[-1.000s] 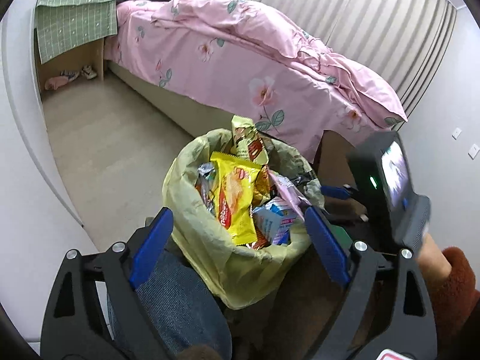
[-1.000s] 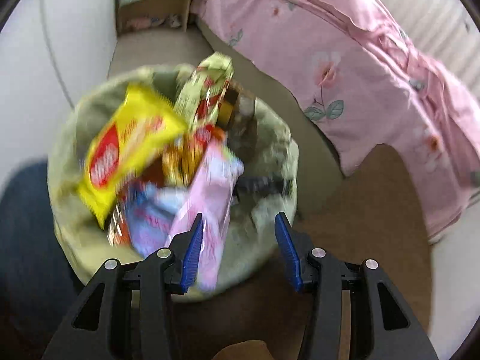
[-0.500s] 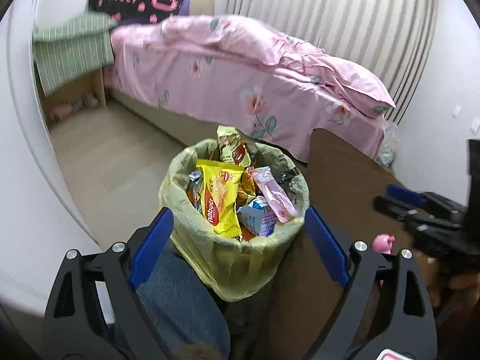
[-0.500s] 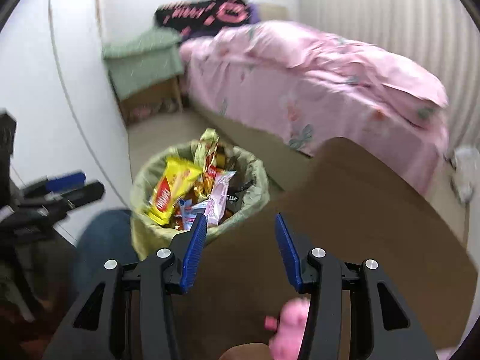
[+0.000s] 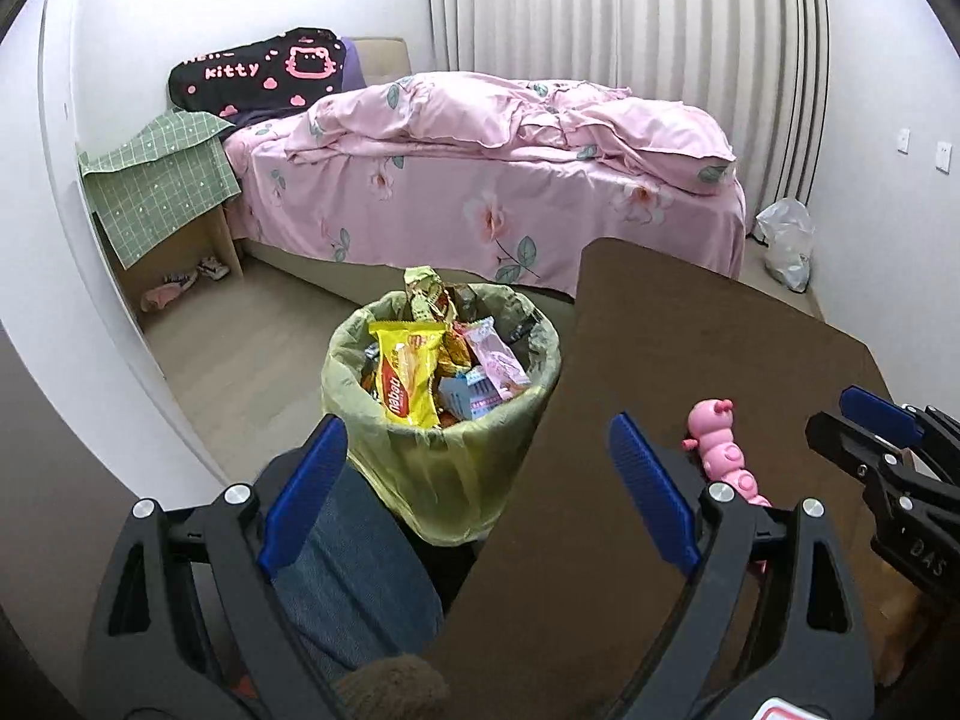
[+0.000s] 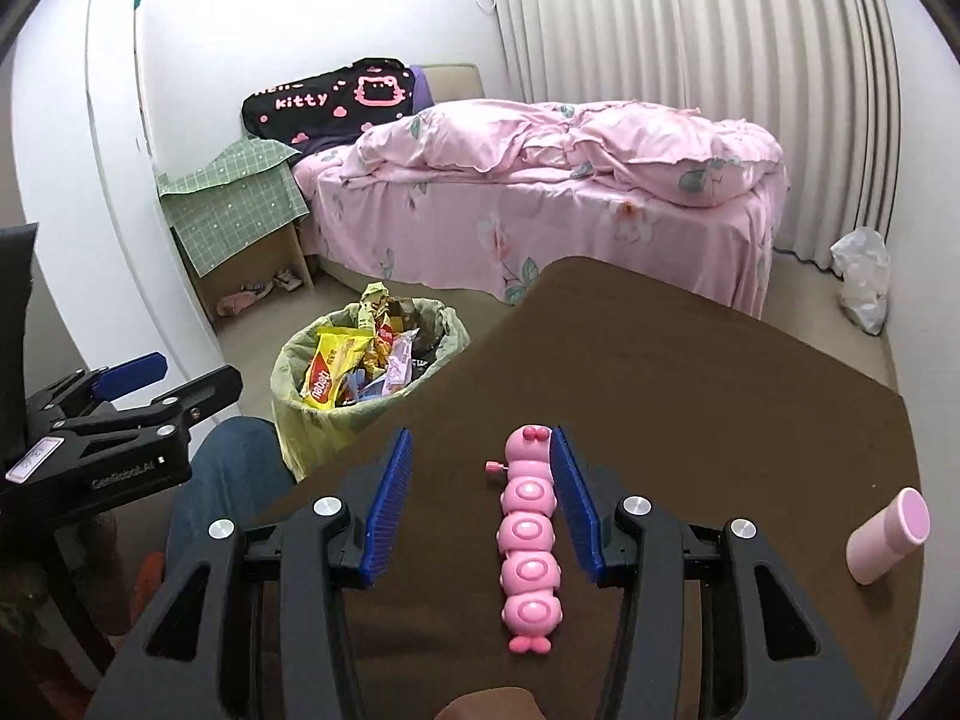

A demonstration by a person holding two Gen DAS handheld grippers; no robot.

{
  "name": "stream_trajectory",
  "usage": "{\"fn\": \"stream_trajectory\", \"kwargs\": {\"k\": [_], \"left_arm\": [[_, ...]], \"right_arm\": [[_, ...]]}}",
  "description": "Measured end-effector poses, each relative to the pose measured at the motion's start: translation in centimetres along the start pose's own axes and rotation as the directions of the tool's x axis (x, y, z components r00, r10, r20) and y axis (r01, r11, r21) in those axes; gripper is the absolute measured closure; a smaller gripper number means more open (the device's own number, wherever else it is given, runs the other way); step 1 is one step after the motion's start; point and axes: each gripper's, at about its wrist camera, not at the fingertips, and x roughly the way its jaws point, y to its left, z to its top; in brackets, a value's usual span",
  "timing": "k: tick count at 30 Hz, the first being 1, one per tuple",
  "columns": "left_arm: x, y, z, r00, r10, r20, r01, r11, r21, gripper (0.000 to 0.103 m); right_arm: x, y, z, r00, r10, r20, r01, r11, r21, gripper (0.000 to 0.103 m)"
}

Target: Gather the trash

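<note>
— Both grippers have pulled back from the trash bin [image 5: 441,420]; what's on the left?
— Left gripper [image 5: 474,489] gapes empty, bin base hidden.
— Right?
— Right gripper [image 6: 483,504], jaws apart, straddles a pink caterpillar toy [image 6: 528,546].

Round bin lined with a yellow-green plastic bag [image 5: 447,468], upright on the floor beside the table, brimming with crumpled snack wrappers [image 5: 408,381]

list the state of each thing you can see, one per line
trash bin: lined, piled high with wrappers
yellow wrapper: on top of the pile
pink caterpillar toy: lying flat on the table
pink tube: lying on its side
left hand-held gripper: open, empty
right hand-held gripper: open, toy between its jaws, not gripped
bed: unmade
</note>
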Motion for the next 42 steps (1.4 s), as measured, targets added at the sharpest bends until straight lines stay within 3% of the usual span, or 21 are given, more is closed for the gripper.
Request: {"fn": "stream_trajectory", "kwargs": {"k": [42], "left_arm": [[-0.09,-0.44,-0.05,1.000,-0.016,0.004,0.016,1.000,0.023,0.018]], "right_arm": [[-0.30,0.05,-0.75,1.000,0.000,0.007,0.000,1.000,0.028,0.058]]}}
